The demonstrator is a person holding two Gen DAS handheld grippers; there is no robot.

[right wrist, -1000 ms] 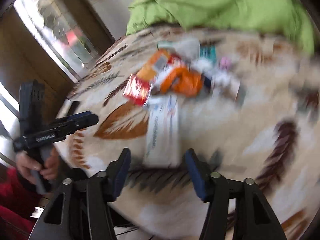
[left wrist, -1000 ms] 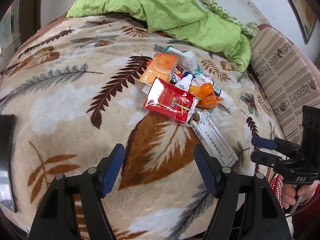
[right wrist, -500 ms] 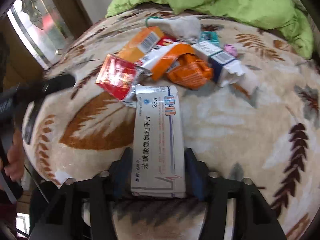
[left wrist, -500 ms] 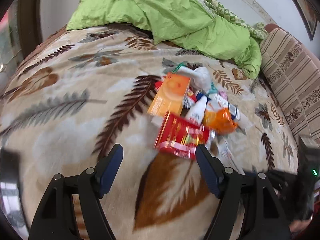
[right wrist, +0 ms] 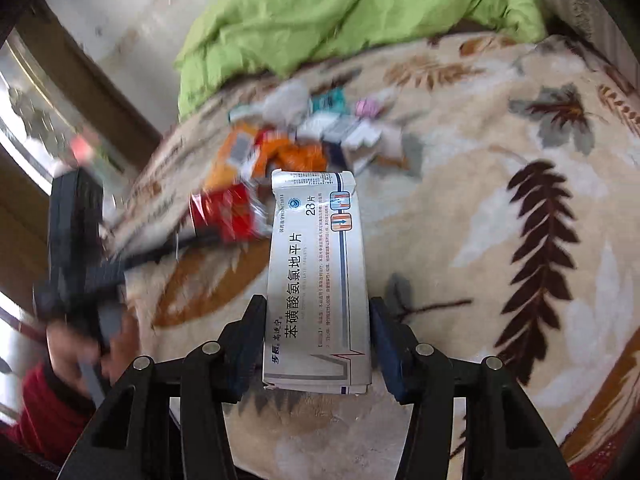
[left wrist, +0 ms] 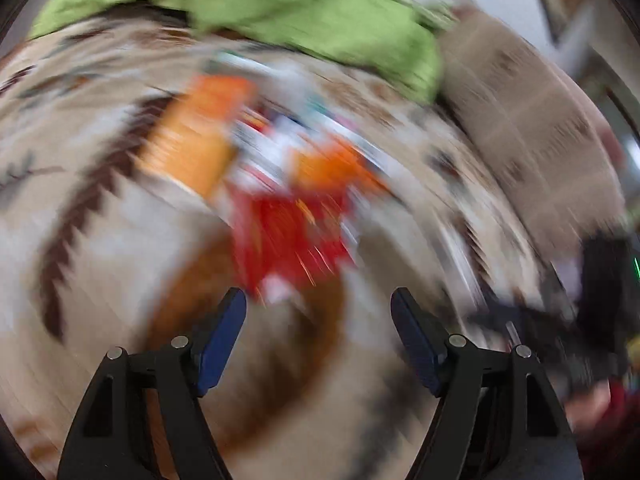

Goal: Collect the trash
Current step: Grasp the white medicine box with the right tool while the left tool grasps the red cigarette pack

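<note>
Right gripper [right wrist: 318, 334] clamps the white medicine box [right wrist: 318, 276] by its long sides, box lifted off the bed [right wrist: 500, 220] near its front edge. Left gripper [left wrist: 319, 330] wide, nothing between the blue fingers [left wrist: 222, 338], over bare blanket just short of the red packet [left wrist: 292, 240]. Trash pile [right wrist: 296, 140] mid-bed; green duvet [right wrist: 340, 12] at far edge. Left view blurred.

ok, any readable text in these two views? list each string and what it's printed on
"苯磺酸氨氯地平片": long white medicine box held in the right gripper
"28片": same box, near its far end
Brand characters at the box's near end, and its fine print: too small to read
Red packet, orange packs: blurred, unreadable
Left wrist view: fully motion-blurred, nothing legible
</note>
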